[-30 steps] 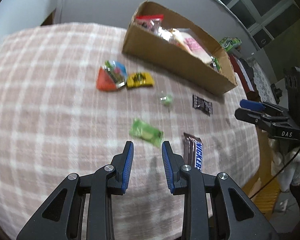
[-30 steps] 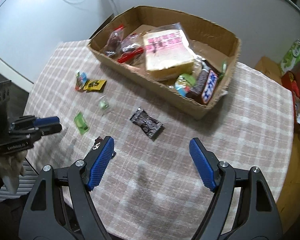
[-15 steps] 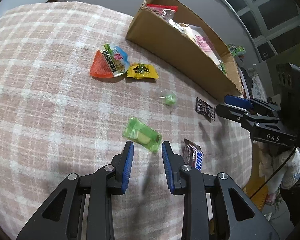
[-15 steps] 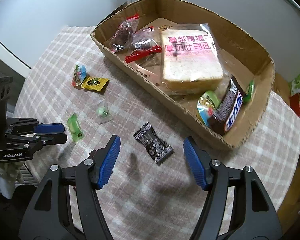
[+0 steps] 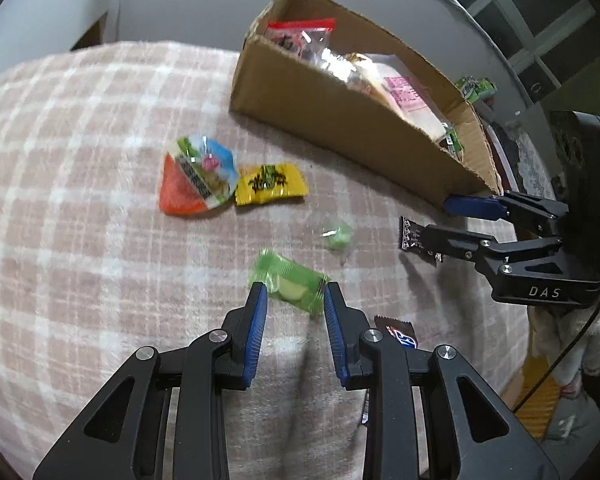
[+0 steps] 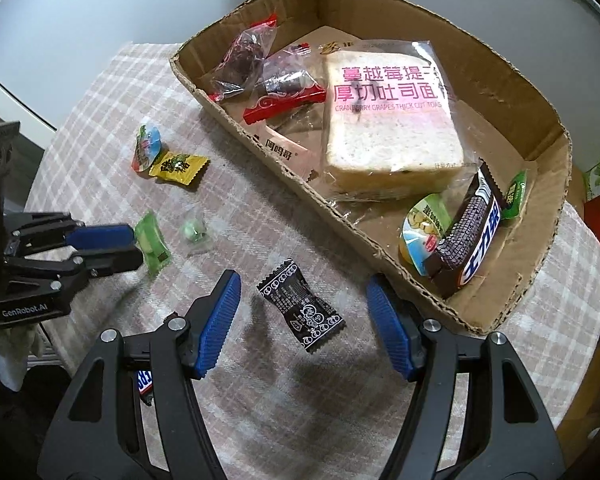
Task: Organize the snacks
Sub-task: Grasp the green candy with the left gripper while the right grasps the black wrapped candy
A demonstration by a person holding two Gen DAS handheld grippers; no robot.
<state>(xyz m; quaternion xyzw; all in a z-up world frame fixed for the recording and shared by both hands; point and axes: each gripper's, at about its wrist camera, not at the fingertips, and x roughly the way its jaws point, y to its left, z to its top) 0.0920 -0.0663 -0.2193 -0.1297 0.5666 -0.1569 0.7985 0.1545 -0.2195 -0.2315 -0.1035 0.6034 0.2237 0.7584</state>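
Note:
A cardboard box [image 6: 548,184] [image 5: 340,128] on the checked tablecloth holds toast, a chocolate bar and other snacks. My left gripper [image 5: 294,300] [image 6: 134,246] is open, its fingertips on either side of the near end of a green candy pack [image 5: 290,282] [image 6: 152,242]. My right gripper [image 6: 304,302] [image 5: 440,220] is open above a black candy wrapper [image 6: 302,310] [image 5: 410,236], which lies between its fingers.
Loose on the cloth: an orange jelly cup [image 5: 196,184], a yellow candy [image 5: 270,184], a small green sweet [image 5: 338,234] and a Snickers bar [image 5: 398,332] by the left gripper. The table edge falls away at the right.
Both grippers have moved forward and down. The left now straddles the green pack; the right has come over the black wrapper and narrowed a little.

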